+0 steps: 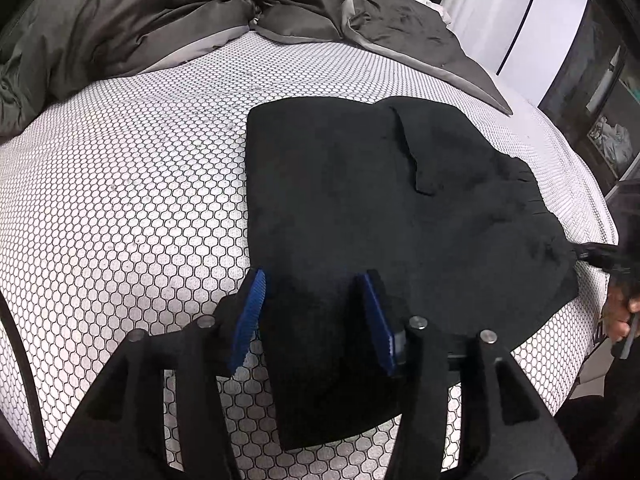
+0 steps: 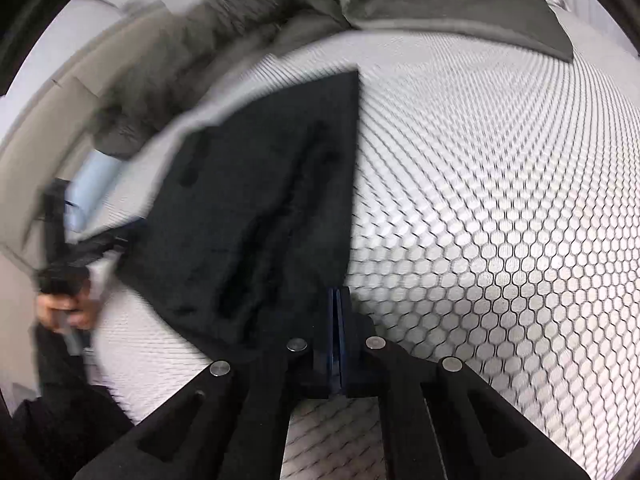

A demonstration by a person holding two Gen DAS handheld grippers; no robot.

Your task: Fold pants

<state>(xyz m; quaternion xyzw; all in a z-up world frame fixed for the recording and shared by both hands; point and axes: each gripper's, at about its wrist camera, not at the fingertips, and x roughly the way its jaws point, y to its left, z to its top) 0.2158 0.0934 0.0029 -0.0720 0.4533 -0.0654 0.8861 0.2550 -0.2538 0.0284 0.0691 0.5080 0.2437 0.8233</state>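
Two grippers work over a bed whose mattress [image 1: 132, 184] has a white cover printed with a black honeycomb pattern. Black pants [image 1: 360, 200] lie folded flat on it, straight ahead of the left gripper [image 1: 316, 312]. That gripper's jaws stand partly apart, with blue ribbed pads [image 1: 250, 316] showing on the inner faces. The near corner of the pants lies under and between them, and the pads do not press on the cloth. At the far right of the pants, well to the right of these jaws, the right gripper's tip sits at the cloth's edge.

In the right wrist view, which is smeared by motion, the right gripper [image 2: 338, 316] has its jaws pressed together with nothing visible between them. The pants [image 2: 260, 200] lie ahead and to the left of these jaws, their right edge running just beside the tips. A rumpled grey duvet [image 1: 160, 12] is heaped far beyond both grippers, at the head of the bed.
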